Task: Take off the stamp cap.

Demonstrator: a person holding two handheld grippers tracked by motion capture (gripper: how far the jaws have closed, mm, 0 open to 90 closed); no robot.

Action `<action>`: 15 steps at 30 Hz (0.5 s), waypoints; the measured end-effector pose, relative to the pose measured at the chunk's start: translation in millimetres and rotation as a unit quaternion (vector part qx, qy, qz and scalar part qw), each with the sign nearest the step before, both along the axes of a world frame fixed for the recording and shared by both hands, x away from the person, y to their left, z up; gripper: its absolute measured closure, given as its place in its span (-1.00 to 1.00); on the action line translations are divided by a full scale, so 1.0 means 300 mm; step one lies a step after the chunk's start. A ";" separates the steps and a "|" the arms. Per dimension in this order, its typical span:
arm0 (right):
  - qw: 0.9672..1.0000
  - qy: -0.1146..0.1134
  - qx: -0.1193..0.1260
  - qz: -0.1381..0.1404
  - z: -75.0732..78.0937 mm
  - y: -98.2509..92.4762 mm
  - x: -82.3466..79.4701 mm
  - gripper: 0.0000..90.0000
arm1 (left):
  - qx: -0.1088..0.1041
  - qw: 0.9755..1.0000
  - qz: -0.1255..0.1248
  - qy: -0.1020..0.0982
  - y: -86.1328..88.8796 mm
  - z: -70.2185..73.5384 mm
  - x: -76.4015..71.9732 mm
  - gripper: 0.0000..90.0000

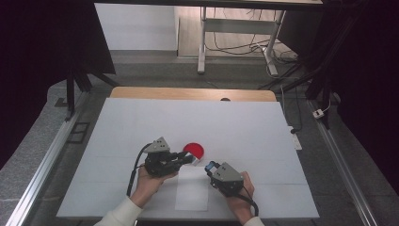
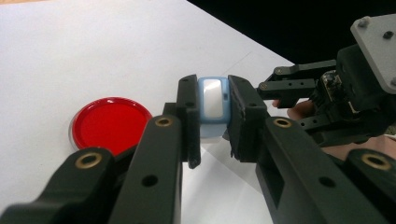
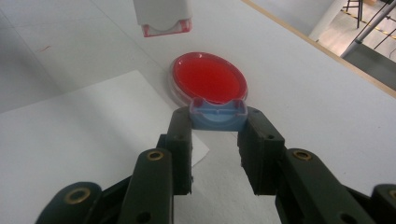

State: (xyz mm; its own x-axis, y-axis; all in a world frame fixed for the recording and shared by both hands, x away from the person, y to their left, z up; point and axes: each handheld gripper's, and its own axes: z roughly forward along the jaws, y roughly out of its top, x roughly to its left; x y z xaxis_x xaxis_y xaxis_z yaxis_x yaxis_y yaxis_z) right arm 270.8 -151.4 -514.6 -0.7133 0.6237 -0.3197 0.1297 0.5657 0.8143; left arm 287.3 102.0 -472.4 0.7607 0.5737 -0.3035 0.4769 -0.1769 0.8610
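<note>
My left gripper points right and is shut on a small pale-blue and white piece, held just above the table. My right gripper faces it from the right and is shut on a small blue cap-like piece. The two sets of jaws stand close together, tips almost meeting. A round red dish with a clear rim lies on the table just beyond both grippers. It shows at the left in the left gripper view and straight ahead in the right gripper view. The right gripper also shows in the left gripper view.
A white sheet of paper lies under the grippers on the white table top. A white block with a reddish clear end hangs in from the top of the right gripper view. Desk legs and cables stand beyond the table.
</note>
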 end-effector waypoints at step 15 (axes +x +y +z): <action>1.000 0.012 0.015 0.006 0.005 -0.068 0.011 0.45 | 0.018 1.000 0.006 -0.012 0.005 0.002 -0.003 0.67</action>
